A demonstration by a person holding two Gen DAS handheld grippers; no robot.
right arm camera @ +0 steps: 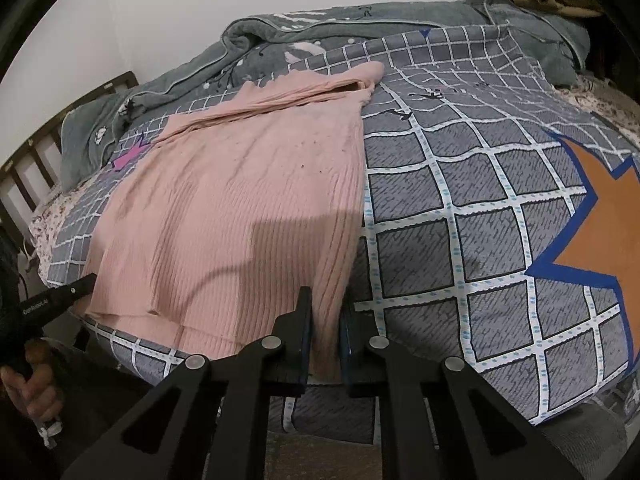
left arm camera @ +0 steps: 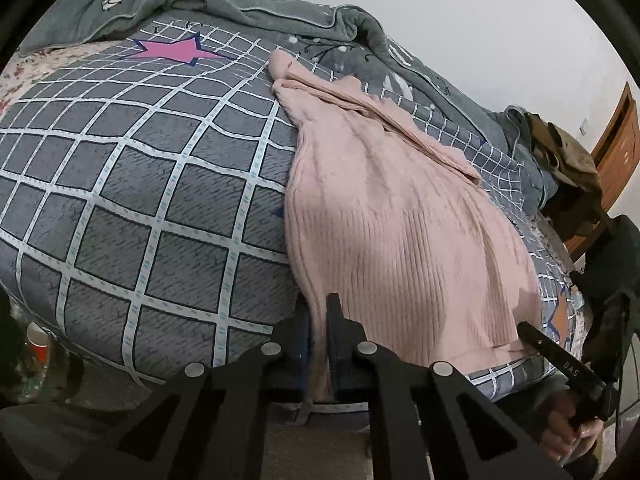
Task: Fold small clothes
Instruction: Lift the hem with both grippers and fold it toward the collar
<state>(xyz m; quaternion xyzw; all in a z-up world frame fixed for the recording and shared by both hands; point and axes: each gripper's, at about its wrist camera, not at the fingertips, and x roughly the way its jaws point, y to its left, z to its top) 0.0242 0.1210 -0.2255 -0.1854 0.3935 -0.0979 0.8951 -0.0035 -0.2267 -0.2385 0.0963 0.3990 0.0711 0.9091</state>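
Observation:
A pink ribbed knit garment (left arm camera: 392, 232) lies spread on the bed, its sleeve folded across the far end. My left gripper (left arm camera: 320, 320) is shut on the garment's near left hem corner at the bed's edge. In the right wrist view the same pink garment (right arm camera: 240, 208) fills the middle, and my right gripper (right arm camera: 325, 312) is shut on its near right hem corner. Each view shows the other gripper at the opposite corner: the right gripper (left arm camera: 560, 352) in the left wrist view, the left gripper (right arm camera: 52, 300) in the right wrist view, each with a hand on its handle.
The bed carries a grey checked cover (left arm camera: 140, 200) with a pink star (left arm camera: 176, 50) and an orange star (right arm camera: 608, 232). A grey-green blanket (left arm camera: 248, 4) is bunched along the far side by the wall. A wooden bed rail (right arm camera: 24, 176) stands at the left.

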